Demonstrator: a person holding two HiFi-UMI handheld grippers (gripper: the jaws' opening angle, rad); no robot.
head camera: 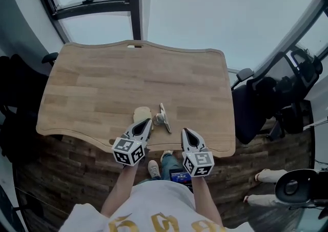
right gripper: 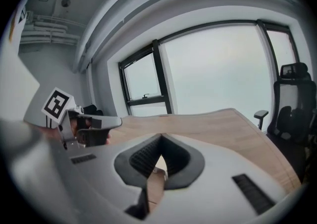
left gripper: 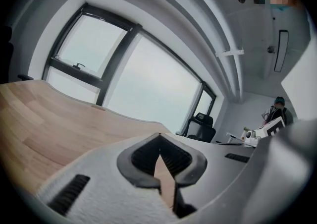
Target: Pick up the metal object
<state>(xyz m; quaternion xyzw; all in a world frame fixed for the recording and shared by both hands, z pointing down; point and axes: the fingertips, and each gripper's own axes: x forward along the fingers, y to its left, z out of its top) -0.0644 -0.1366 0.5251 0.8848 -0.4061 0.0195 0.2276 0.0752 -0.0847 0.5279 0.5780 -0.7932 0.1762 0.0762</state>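
The metal object (head camera: 163, 118), a small silvery piece with a flat plate, lies near the front edge of the wooden table (head camera: 128, 82). A pale tan item (head camera: 141, 112) rests just left of it. My left gripper (head camera: 149, 121) hovers at the front edge with its tips beside the tan item, left of the metal object; its jaws are shut and hold nothing (left gripper: 159, 136). My right gripper (head camera: 185, 130) is a little right of and nearer than the metal object, also shut and holding nothing (right gripper: 161, 138). In the right gripper view the left gripper (right gripper: 90, 127) shows at the left.
Black office chairs (head camera: 269, 105) stand right of the table, and a dark chair (head camera: 15, 92) stands to its left. Large windows (head camera: 205, 5) run behind the far edge. The person's shoes (head camera: 154, 168) show on the floor below the front edge.
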